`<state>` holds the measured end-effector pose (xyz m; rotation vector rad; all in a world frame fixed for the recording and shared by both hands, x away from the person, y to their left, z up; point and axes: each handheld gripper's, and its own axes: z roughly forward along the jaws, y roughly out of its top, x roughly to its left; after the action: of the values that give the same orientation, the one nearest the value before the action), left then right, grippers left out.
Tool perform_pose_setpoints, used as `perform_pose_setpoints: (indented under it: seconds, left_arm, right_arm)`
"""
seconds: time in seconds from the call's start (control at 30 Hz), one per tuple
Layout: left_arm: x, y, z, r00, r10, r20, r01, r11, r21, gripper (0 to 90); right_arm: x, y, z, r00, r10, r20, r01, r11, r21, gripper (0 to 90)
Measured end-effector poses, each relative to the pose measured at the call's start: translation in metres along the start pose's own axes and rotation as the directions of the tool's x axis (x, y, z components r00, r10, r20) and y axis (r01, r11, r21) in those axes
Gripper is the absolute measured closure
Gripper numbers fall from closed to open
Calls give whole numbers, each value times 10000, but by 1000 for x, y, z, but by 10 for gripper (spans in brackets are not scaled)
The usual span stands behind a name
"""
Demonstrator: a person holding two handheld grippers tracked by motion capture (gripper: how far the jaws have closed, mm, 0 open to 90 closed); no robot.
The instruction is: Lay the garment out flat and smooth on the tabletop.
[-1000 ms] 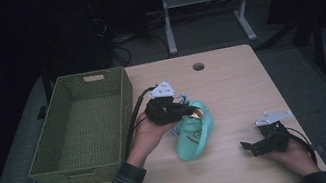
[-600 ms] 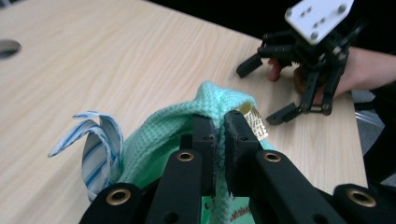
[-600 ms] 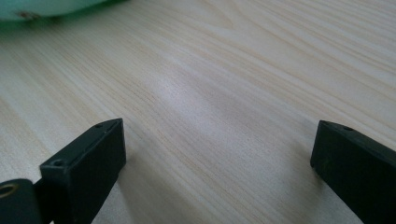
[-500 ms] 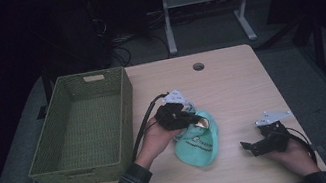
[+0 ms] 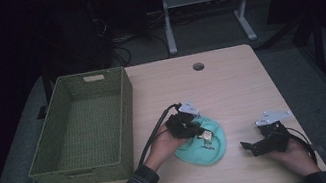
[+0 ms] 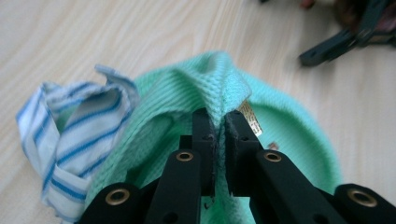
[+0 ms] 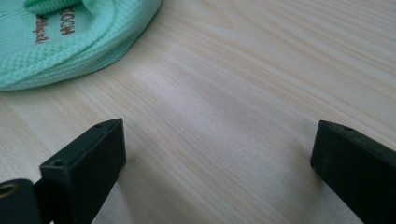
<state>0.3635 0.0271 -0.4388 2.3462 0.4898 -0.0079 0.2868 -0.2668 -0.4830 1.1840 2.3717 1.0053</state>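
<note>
A mint-green knitted garment (image 5: 206, 146) lies bunched on the wooden table (image 5: 221, 86) near its front middle. My left gripper (image 5: 197, 130) is shut on a raised fold of the green garment (image 6: 219, 88), which stands up between the jaws beside a small sewn label (image 6: 252, 122). A blue-and-white striped cloth (image 6: 70, 135) lies crumpled against the garment's left side in the left gripper view. My right gripper (image 5: 254, 148) rests low at the table's front right, open, with only bare wood between its fingers (image 7: 84, 158). The garment's edge (image 7: 70, 42) shows ahead of it.
A green woven basket (image 5: 84, 130) stands on the table's left side with nothing visible inside. A round cable hole (image 5: 198, 66) sits near the far edge. Beyond the table are a white stand's legs (image 5: 207, 7) and dark floor.
My left hand has come down and toward the front with the green garment, which hung lifted before and now rests bunched on the table. The right hand has stayed put.
</note>
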Motion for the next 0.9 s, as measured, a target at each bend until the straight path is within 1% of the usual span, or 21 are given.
perform_pose_setpoints:
  seconds: [0.03, 0.07, 0.13, 0.2, 0.27, 0.3, 0.33, 0.43, 0.5, 0.53, 0.57, 0.6, 0.63, 0.73, 0.8, 0.83, 0.9]
  left_arm:
    - [0, -1, 3, 9999, 134, -53, -133, 9997, 187, 834]
    - [0, -3, 6, 9997, 163, -167, -158, 9994, 309, 834]
    - [1, -5, 9, 9998, 37, -176, -31, 9994, 331, 832]
    - [3, -5, 8, 9999, -43, -142, 47, 9996, 269, 820]
    - [4, -5, 6, 9998, -70, -174, 73, 9998, 193, 770]
    - [4, -5, 4, 9999, -34, -148, 37, 9997, 234, 743]
    - [4, -4, 4, 9998, -145, -148, 145, 9999, 55, 713]
    - [3, -2, -2, 9996, -144, -246, 142, 9999, -97, 608]
    - [3, 0, -7, 9996, -7, -285, 4, 9999, -103, 547]
    - [2, 1, -9, 9995, -109, -291, 102, 9997, -237, 518]
    - [2, 1, -13, 9997, -95, -243, 89, 9996, -264, 500]
    - [2, 1, -13, 9997, -95, -243, 89, 9996, -264, 492]
    - [0, 2, -18, 9996, -93, -252, 83, 9991, -405, 481]
    - [-2, 3, -26, 9997, -216, -145, 208, 9983, -544, 456]
    - [-3, 3, -28, 9996, -246, -150, 237, 9980, -579, 455]
    - [-6, 3, -34, 9996, -238, -139, 229, 9979, -611, 455]
    - [-9, 2, -40, 9997, -224, -124, 216, 9977, -648, 467]
  right_arm:
    - [0, 0, 0, 10000, -5, 0, 5, 10000, -5, 29]
    - [0, 0, 0, 10000, 8, -2, -8, 10000, 5, 28]
    - [0, 0, 0, 10000, 10, -1, -10, 10000, 4, 29]
    - [0, 0, 0, 10000, 7, -4, -7, 10000, -8, 28]
    - [0, 0, 0, 10000, 14, -6, -14, 10000, -4, 28]
    - [0, 0, 0, 10000, 5, -4, -5, 10000, -8, 28]
    - [0, 0, 0, 10000, 2, -6, -2, 10000, -7, 28]
    - [0, 0, 0, 10000, 0, -4, 0, 10000, -8, 28]
    - [0, 0, 0, 10000, 0, -7, 0, 10000, -6, 28]
    - [0, 0, 0, 10000, -1, -2, 1, 10000, -11, 28]
    - [0, 0, 0, 10000, -5, -2, 5, 10000, -13, 29]
    - [0, 0, 0, 10000, -5, -2, 5, 10000, -13, 29]
    - [0, 0, 0, 10000, -4, -2, 4, 10000, -14, 28]
    - [0, 0, 0, 10000, -1, -2, 1, 10000, -13, 28]
    - [0, 0, 0, 10000, 0, -3, 0, 10000, -13, 28]
    - [0, 0, 0, 10000, -2, -3, 2, 10000, -13, 28]
    - [0, 0, 0, 10000, -4, -3, 4, 10000, -17, 28]
